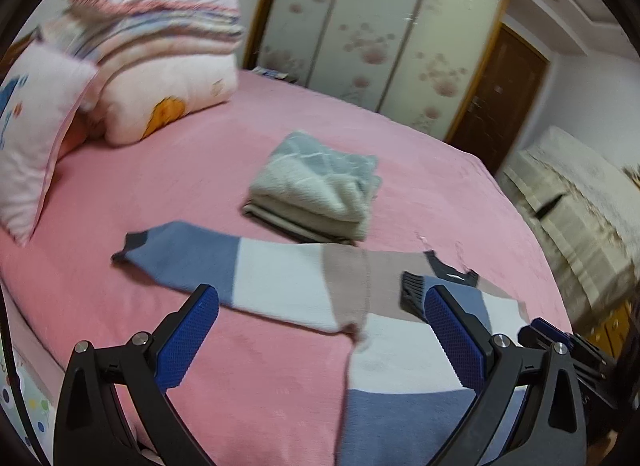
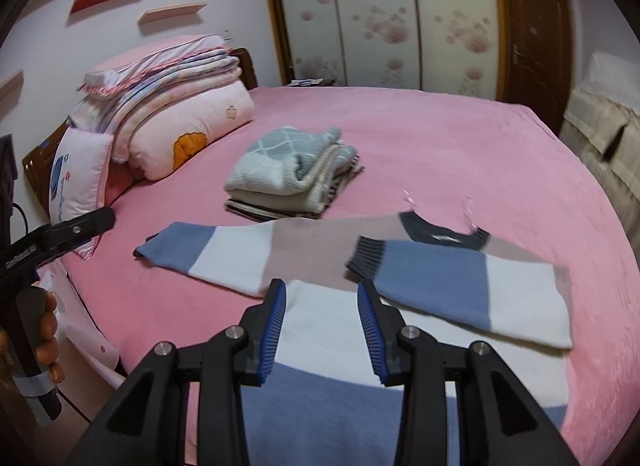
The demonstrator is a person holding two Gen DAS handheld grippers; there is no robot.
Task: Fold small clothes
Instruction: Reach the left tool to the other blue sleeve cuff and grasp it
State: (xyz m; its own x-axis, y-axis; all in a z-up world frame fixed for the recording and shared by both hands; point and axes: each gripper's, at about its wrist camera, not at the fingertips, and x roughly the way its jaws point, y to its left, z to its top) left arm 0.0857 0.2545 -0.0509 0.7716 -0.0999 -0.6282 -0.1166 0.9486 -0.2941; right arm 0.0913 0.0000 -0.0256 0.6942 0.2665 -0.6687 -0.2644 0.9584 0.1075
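Sweater (image 2: 328, 266), colour-blocked, lies on the bed (image 2: 460, 153); no readable writing.

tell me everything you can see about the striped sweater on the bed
The colour-block sweater is a small knit with broad bands of blue, white and dusty pink, and dark ribbed cuffs and neckline. It lies flat on the pink bedsheet, neck toward the wardrobe. One sleeve stretches out sideways toward the pillows; the other sleeve is folded across the chest. It lies just in front of the stack of folded clothes. Neither gripper holds it.
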